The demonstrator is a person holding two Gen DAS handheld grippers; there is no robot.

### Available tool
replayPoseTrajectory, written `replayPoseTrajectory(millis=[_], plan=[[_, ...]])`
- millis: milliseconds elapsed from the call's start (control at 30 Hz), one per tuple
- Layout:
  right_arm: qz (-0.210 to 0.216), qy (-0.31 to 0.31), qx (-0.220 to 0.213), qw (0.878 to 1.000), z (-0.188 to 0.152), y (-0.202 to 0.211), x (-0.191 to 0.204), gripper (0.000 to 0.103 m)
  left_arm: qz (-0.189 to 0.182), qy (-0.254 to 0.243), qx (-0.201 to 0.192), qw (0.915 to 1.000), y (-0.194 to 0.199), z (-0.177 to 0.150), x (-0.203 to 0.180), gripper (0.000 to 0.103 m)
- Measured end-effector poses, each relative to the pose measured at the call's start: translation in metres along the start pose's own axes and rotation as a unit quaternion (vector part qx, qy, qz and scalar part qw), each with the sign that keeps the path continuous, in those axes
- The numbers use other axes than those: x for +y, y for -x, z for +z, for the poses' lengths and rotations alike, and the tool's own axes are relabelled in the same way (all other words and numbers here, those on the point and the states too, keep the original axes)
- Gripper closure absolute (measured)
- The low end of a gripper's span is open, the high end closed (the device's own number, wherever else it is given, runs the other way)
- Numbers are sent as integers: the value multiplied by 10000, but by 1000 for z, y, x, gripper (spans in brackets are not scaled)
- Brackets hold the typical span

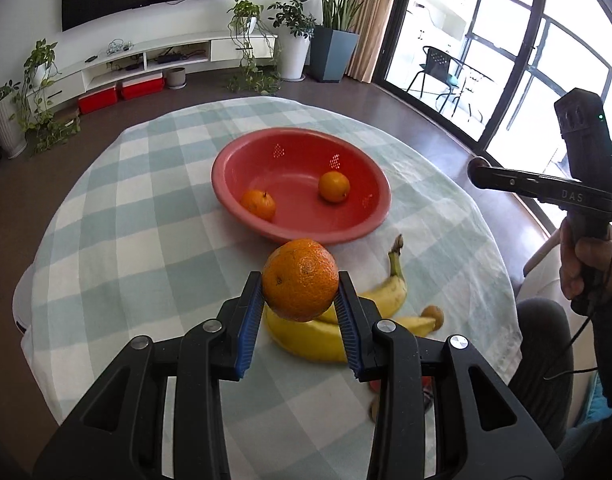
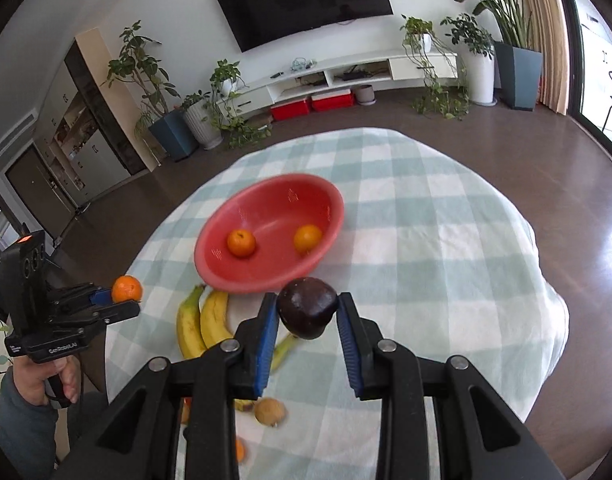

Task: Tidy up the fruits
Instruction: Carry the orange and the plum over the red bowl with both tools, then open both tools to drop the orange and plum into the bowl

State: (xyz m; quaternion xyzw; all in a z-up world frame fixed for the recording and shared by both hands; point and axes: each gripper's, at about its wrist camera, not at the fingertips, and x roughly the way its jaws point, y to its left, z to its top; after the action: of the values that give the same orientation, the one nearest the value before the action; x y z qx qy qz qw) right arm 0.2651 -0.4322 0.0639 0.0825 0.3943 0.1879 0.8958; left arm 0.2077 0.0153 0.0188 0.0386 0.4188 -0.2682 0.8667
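My left gripper (image 1: 300, 294) is shut on an orange (image 1: 300, 280) and holds it above the table, just short of the red bowl (image 1: 261, 140). The bowl holds two oranges (image 1: 258, 204) (image 1: 334, 186). My right gripper (image 2: 308, 312) is shut on a dark purple fruit (image 2: 308, 313), also above the table near the bowl's (image 2: 265, 190) front rim. The left gripper with its orange (image 2: 126, 289) also shows in the right wrist view at the left. Two bananas (image 1: 306, 336) lie on the checked cloth below the left gripper.
A small brown fruit (image 1: 434, 315) lies right of the bananas; it also shows in the right wrist view (image 2: 269, 411). More fruit, partly hidden, lies under the grippers near the table's front edge (image 2: 239, 450). The round table has a checked cloth (image 1: 145, 216). Plants and a TV unit stand behind.
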Motion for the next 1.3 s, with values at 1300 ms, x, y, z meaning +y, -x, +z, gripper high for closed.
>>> replayPoseTrajectory(millis=[1300], plan=[[-417, 811, 1366, 9864, 27, -155, 25, 70, 616, -948, 1009, 9885, -157, 61, -17, 58]])
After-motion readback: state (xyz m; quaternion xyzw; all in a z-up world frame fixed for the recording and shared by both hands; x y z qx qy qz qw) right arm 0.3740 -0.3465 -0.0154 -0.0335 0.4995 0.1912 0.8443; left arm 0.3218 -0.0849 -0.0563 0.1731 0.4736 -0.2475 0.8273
